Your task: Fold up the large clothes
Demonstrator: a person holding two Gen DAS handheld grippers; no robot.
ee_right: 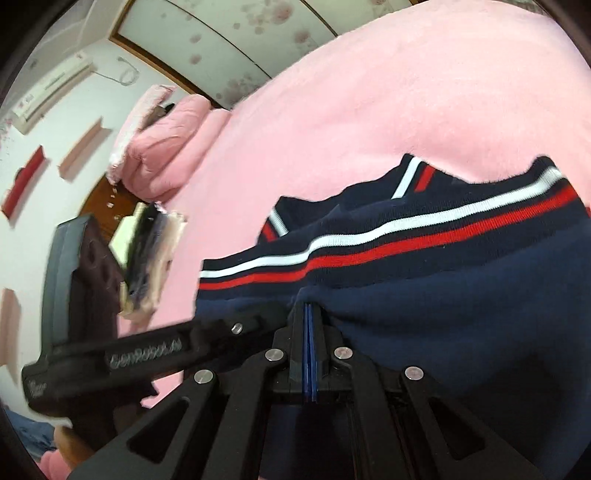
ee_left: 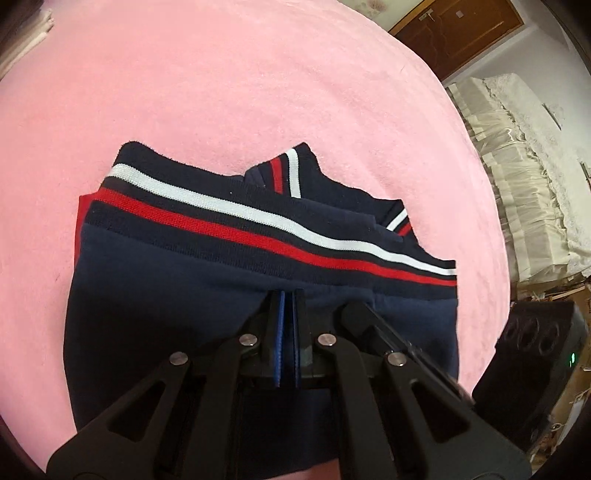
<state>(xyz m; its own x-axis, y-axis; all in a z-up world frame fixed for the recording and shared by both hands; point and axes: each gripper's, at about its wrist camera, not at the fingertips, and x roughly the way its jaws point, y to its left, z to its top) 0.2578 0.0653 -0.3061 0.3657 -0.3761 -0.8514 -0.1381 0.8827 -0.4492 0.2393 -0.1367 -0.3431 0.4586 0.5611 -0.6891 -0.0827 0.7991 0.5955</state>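
The soft, limp navy sweater [ee_left: 177,280] is pinched near its striped hem by the closed left gripper [ee_left: 287,295]; likewise by the right gripper [ee_right: 309,306].

This is a home bedroom. A fuzzy pink blanket [ee_right: 332,110] covers a wide bed, with a folded pink quilt [ee_right: 166,147] at its far end. A white wall-mounted air conditioner [ee_right: 51,88] hangs above (beside small wall shelves), and a brown panelled wooden door [ee_left: 458,26] stands past cream lace-covered furniture [ee_left: 524,177].
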